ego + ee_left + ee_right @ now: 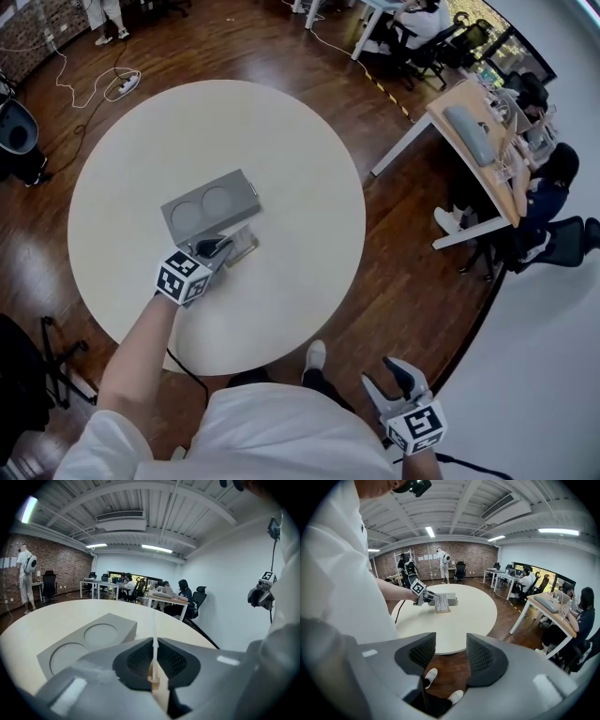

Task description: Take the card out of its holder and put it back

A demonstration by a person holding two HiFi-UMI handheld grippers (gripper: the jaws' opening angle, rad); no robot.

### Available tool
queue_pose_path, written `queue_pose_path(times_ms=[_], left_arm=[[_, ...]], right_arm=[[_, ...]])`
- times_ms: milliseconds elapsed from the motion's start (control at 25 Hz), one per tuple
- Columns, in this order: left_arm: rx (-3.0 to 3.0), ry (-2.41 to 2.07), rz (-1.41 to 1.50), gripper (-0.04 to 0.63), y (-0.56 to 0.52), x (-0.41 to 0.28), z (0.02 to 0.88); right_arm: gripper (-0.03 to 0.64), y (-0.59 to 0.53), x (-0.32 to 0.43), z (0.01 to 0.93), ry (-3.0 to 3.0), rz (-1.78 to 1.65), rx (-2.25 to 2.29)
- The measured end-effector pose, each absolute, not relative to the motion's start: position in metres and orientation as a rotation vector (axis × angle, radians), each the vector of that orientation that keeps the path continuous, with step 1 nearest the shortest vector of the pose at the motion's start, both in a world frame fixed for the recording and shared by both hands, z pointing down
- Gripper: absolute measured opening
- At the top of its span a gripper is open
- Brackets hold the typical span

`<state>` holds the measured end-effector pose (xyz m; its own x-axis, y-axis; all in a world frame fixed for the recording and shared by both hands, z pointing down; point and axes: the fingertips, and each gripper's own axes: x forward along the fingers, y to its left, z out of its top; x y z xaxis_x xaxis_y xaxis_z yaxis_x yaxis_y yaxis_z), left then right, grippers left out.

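Head view: left forearm (141, 347) extends forward over the round table (281, 141). The left gripper (217, 249) sits low at the near-left area, jaws clamped on the thin card (241, 247), which lies just beside the near edge of the grey block (211, 206). Right gripper (389, 377) hangs off-table at near right, jaws apart, empty.

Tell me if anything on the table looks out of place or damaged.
Nothing stands out. The grey block lies flat on the table, the left gripper is shut on the thin card beside it, nothing spilled or broken.
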<state>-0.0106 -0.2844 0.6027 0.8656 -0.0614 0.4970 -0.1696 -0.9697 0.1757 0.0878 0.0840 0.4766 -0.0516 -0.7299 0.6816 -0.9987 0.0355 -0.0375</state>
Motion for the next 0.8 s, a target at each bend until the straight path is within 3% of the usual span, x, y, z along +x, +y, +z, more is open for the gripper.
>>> queue_pose_path(times_ms=[800], left_arm=[[2.933,-0.430,0.597,0.015,-0.277,-0.039,0.500]], right_arm=[[0.207,0.059,0.106,0.481,-2.051,0.636,1.575]])
